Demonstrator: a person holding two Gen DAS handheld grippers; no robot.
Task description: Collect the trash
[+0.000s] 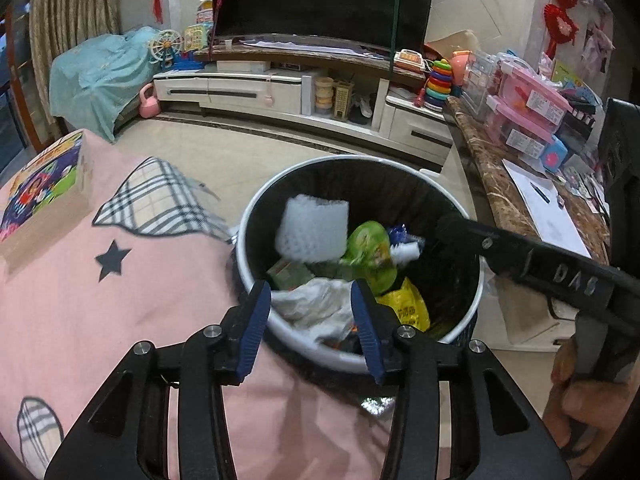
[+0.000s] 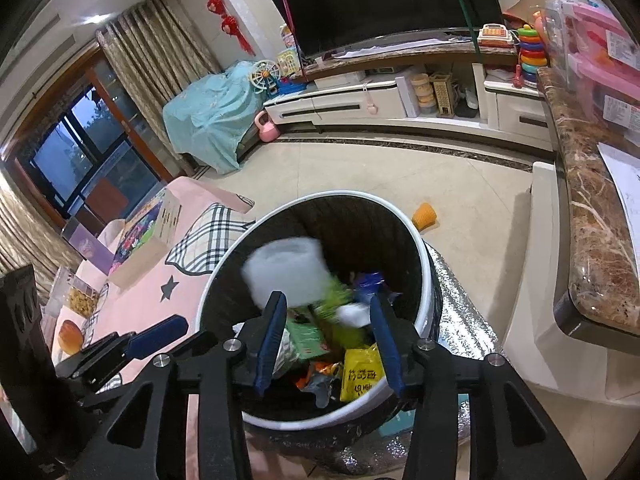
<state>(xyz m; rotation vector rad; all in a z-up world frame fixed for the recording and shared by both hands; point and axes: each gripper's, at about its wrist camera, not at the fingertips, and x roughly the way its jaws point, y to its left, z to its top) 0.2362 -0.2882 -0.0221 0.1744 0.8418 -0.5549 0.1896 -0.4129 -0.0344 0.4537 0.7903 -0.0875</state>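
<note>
A round trash bin with a white rim [image 1: 256,200] [image 2: 424,248] stands on the floor beside the pink-covered table [image 1: 120,312]. It holds wrappers: a green one [image 1: 370,254], a yellow one [image 1: 408,306] [image 2: 362,372] and a white plastic bag [image 1: 316,308]. A white foam net sleeve [image 1: 312,228] [image 2: 286,272] is blurred in mid-air inside the bin. My left gripper [image 1: 312,300] is open and empty over the bin's near rim. My right gripper [image 2: 328,320] is open and empty above the bin; its finger [image 1: 500,246] reaches in from the right.
A colourful box [image 1: 44,184] lies on the pink cloth at left. A marble counter [image 1: 520,184] with pink toy boxes stands right. An orange cup [image 2: 425,216] lies on the floor behind the bin. Snacks in a clear bag [image 2: 82,300] and a bun [image 2: 70,336] sit on the table.
</note>
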